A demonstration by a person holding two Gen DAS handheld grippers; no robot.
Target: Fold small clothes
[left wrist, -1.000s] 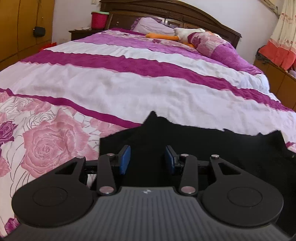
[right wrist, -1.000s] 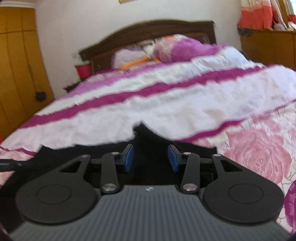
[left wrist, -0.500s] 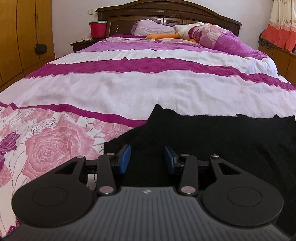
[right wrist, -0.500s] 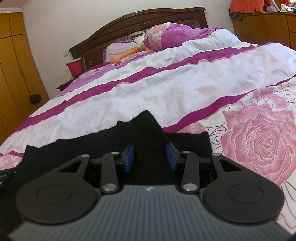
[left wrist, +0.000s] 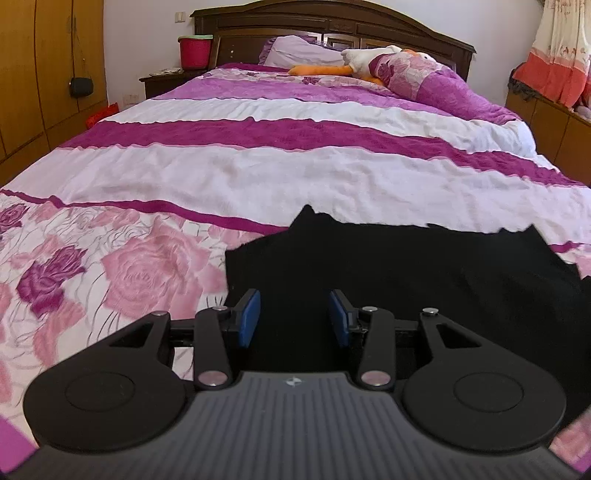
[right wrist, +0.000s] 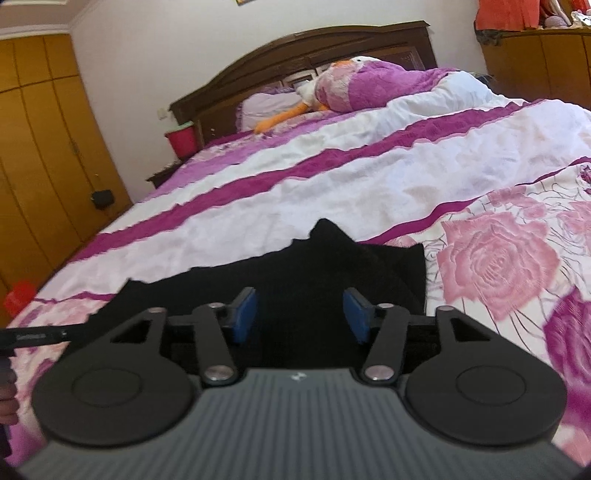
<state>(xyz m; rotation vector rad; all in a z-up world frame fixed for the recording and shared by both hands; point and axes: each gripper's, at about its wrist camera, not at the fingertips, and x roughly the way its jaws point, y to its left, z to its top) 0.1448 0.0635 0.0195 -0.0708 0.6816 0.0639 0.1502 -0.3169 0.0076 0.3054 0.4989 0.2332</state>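
Note:
A black garment (left wrist: 424, 269) lies spread on the pink and purple floral bedspread (left wrist: 129, 266). It also shows in the right wrist view (right wrist: 314, 273). My left gripper (left wrist: 294, 317) is open over the garment's left part, blue pads apart, nothing between them. My right gripper (right wrist: 301, 319) is open over the garment's right part, its pads slightly wider apart, nothing held. The near edge of the garment is hidden under both gripper bodies.
The bed runs back to a dark wooden headboard (left wrist: 332, 26) with a pillow, a plush duck (left wrist: 354, 62) and a rolled quilt (left wrist: 436, 85). A red bucket (left wrist: 194, 51) stands on the nightstand. Wooden wardrobes (left wrist: 44, 74) stand at the left.
Both grippers have stayed open over the garment. The right gripper's pads have opened a little wider and its view has tilted. The left view has levelled and drawn back slightly.

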